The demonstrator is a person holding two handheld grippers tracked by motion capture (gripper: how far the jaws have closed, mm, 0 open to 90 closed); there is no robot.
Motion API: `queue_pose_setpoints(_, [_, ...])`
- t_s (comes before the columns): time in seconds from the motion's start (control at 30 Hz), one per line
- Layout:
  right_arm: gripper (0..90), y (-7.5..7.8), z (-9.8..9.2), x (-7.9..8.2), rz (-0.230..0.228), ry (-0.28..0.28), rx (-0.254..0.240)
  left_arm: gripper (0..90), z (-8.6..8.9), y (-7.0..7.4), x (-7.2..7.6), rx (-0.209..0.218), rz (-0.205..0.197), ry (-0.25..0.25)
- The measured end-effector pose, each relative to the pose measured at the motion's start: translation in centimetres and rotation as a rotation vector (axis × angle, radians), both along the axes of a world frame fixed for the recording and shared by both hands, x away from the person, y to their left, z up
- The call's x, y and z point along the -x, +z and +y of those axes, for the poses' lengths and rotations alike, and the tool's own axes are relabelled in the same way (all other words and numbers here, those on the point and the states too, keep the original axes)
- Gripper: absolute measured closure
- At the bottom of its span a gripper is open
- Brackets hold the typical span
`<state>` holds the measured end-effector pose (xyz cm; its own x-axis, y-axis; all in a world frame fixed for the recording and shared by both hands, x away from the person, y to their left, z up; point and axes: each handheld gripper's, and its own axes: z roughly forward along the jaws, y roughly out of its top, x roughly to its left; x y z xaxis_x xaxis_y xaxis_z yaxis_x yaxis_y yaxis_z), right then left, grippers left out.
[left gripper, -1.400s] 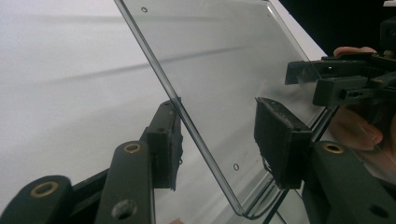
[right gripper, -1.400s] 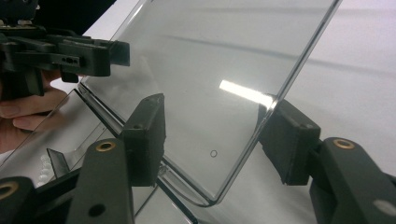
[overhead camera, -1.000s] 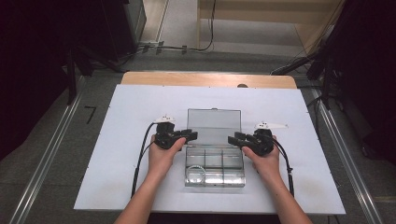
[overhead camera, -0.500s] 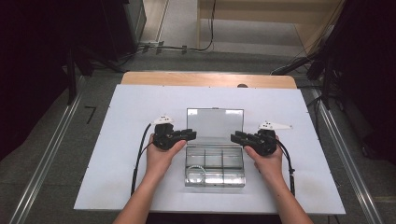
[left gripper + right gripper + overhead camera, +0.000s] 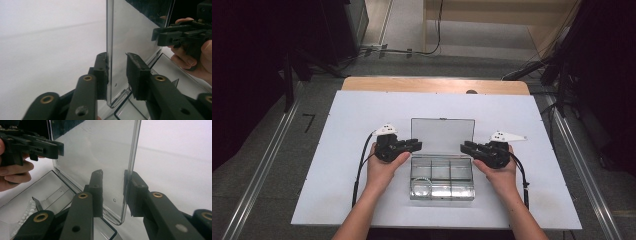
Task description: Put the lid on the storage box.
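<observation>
A clear plastic compartment box [image 5: 442, 192] lies on the white board with its lid [image 5: 442, 135] standing upright. My left gripper [image 5: 417, 145] reaches in at the lid's left edge, my right gripper [image 5: 464, 147] at its right edge. In the left gripper view the lid [image 5: 135, 37] stands between my left gripper's [image 5: 117, 67] jaws; one pad touches it, the other stands off, and the jaws have just been opening. In the right gripper view the lid [image 5: 100, 150] is between my right gripper's [image 5: 113, 185] jaws, which have just been closing, with a gap on one side.
Small white beads [image 5: 25, 216] lie in a front compartment of the box. The white board [image 5: 337, 125] rests on a wooden table [image 5: 432, 85]. Dark equipment and cables stand beyond the far edge, and metal rails run along both sides.
</observation>
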<state>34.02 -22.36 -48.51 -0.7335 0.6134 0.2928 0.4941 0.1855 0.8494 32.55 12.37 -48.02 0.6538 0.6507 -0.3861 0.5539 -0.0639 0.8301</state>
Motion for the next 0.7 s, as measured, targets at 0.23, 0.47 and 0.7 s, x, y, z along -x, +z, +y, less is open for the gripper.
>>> queue_pose_setpoints(0.23, [67.4, 0.0, 0.0, 0.3, -0.036, 0.007, 0.010, 58.3, -0.5, 1.5, 0.0, -0.001, -0.060, 0.013])
queue_pose_setpoints(0.47, [67.1, 0.1, 0.0, 0.5, -0.063, 0.014, 0.030, 63.4, -0.4, 1.8, 0.2, -0.001, -0.080, 0.020])
queue_pose_setpoints(0.7, [64.3, 0.4, 0.1, 0.6, -0.052, 0.019, 0.053, 66.0, -0.4, 1.8, 0.7, 0.004, -0.102, 0.008])
